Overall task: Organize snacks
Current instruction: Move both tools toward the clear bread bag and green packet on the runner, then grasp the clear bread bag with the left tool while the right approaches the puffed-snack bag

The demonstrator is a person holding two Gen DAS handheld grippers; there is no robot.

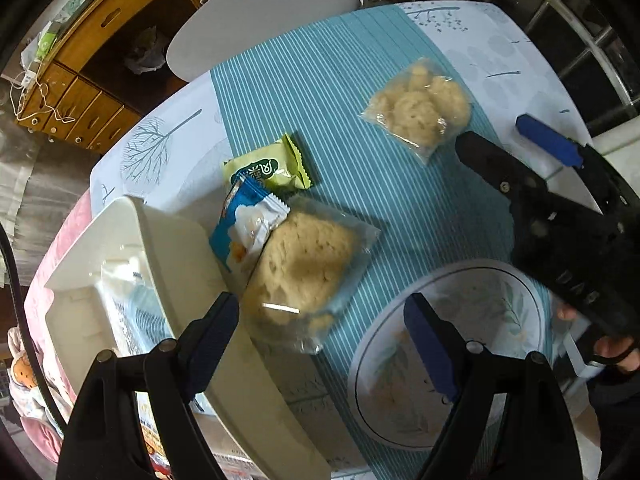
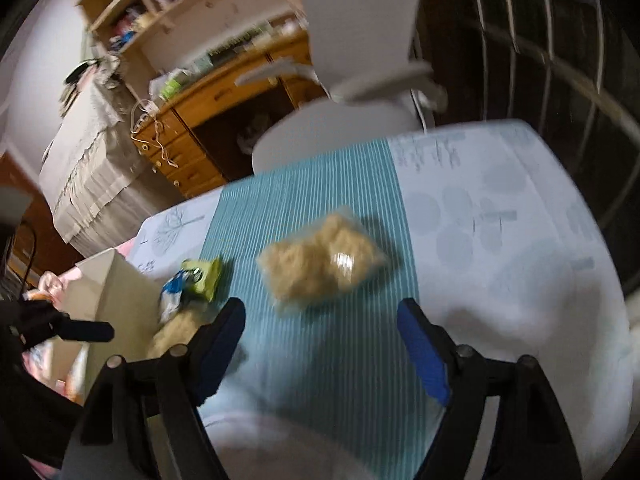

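My left gripper [image 1: 320, 344] is open and empty above the near end of a clear-wrapped round pastry [image 1: 304, 268]. A blue-white snack packet [image 1: 244, 232] and a green snack packet [image 1: 268, 168] lie just beyond it, beside a cream storage box [image 1: 176, 256]. A clear bag of small cookies [image 1: 420, 108] lies farther right on the striped cloth. My right gripper [image 1: 512, 140] is open near that bag. In the blurred right wrist view, the right gripper [image 2: 320, 336] is open and empty, with the cookie bag [image 2: 320, 264] just ahead of it.
A round plate [image 1: 516, 320] with a leaf pattern sits under my left gripper's right finger. A teal striped runner [image 1: 360, 80] covers the table's middle. A white chair [image 1: 260, 20] stands at the far edge, and a wooden desk [image 1: 80, 92] behind it.
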